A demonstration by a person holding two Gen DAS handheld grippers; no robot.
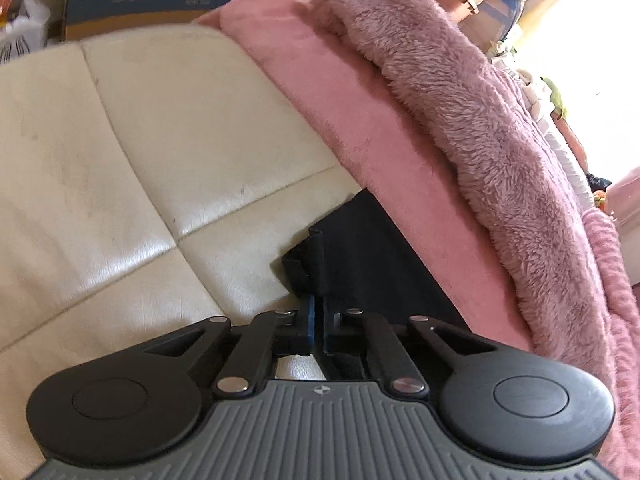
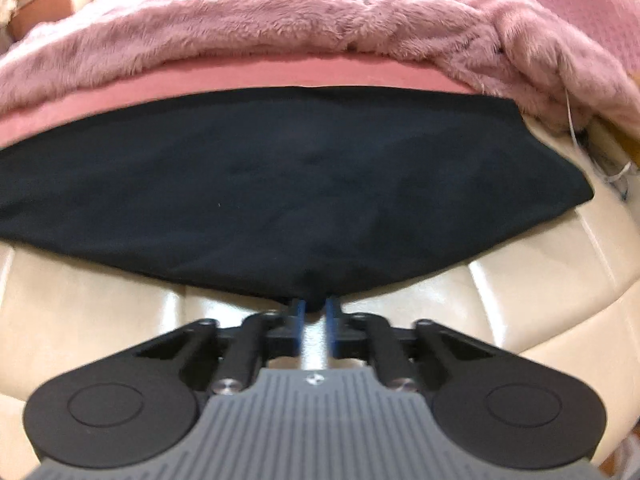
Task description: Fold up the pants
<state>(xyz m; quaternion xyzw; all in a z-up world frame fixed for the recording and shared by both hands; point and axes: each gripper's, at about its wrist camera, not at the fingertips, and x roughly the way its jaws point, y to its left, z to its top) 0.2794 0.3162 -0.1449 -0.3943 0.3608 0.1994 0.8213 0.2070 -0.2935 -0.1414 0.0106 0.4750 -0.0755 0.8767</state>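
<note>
The pants [image 2: 296,184] are black cloth lying spread across a cream leather cushion [image 2: 520,300], their far edge against a pink blanket. In the right wrist view my right gripper [image 2: 315,307] pinches the near edge of the pants between its blue pads, with a narrow gap between the fingers behind the cloth. In the left wrist view my left gripper [image 1: 319,307] is shut on a corner of the pants [image 1: 360,264], which bunches up just ahead of the fingertips.
A fluffy mauve blanket [image 1: 480,128] lies over a smoother pink one [image 1: 320,92] along the far side of the cushion [image 1: 140,140]. A cardboard box [image 1: 152,0] and bags stand beyond the cushion at the left.
</note>
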